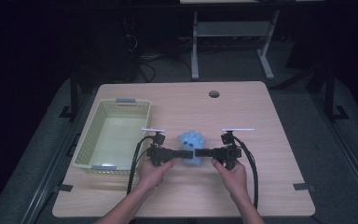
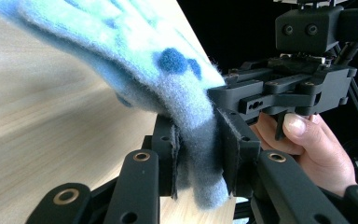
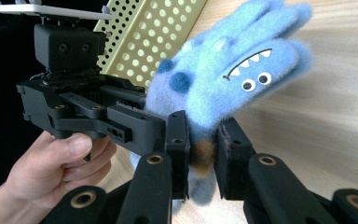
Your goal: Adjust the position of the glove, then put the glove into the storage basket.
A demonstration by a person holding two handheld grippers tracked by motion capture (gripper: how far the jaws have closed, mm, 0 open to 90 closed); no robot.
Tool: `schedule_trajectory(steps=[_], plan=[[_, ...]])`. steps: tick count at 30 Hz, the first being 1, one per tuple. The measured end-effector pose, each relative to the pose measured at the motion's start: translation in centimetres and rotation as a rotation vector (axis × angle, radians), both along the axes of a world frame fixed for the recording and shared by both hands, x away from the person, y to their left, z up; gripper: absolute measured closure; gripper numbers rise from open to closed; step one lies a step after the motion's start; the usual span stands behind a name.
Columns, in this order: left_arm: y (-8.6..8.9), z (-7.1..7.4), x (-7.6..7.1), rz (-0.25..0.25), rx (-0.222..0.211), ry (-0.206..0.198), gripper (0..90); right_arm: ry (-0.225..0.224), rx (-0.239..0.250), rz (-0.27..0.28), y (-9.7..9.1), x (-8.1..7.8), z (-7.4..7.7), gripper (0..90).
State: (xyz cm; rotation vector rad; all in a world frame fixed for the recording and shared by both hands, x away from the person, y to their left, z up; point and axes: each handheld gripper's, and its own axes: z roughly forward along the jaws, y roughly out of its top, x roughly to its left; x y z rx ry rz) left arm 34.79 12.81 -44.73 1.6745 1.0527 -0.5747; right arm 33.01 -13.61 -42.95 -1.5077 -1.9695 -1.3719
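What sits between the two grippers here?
A blue fuzzy monster glove, clamped by the left gripper and the right gripper; clearest in the high view.

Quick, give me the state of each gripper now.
Left gripper: jaws closed on the fuzzy blue monster glove.
Right gripper: jaws closed on the same glove's other edge.

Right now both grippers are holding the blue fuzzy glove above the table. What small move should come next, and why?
Probably carry the blue glove sideways toward the yellow basket. The left gripper and the right gripper are each shut on one end of it, so the glove hangs between them near the table. The basket stands open just to the left, so a short shift that way looks like the natural step.
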Motion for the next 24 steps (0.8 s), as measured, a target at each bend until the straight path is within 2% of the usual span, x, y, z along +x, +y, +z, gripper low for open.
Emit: schedule_trajectory(steps=[6, 11, 12, 15, 24], plan=[[0.2, 0.6, -0.2, 0.005, -0.017, -0.008, 69.5, -0.018, -0.025, 0.019, 0.2, 0.1, 1.0, 77.0], [0.4, 0.9, -0.3, 0.001, -0.013, -0.014, 69.6, -0.016, -0.019, 0.022, 0.3, -0.1, 1.3, 77.0], [0.5, 0.9, -0.3, -0.006, -0.014, -0.025, 69.6, -0.018, -0.015, 0.022, 0.4, -0.1, 1.3, 77.0], [0.7, 1.0, -0.2, -0.001, -0.022, -0.021, 69.6, -0.026, -0.020, 0.025, 0.6, 0.0, 1.5, 77.0], [1.9, 2.3, -0.3, 0.012, -0.028, -0.041, 69.5, -0.037, -0.018, 0.039, 1.7, 0.3, 2.9, 77.0]])
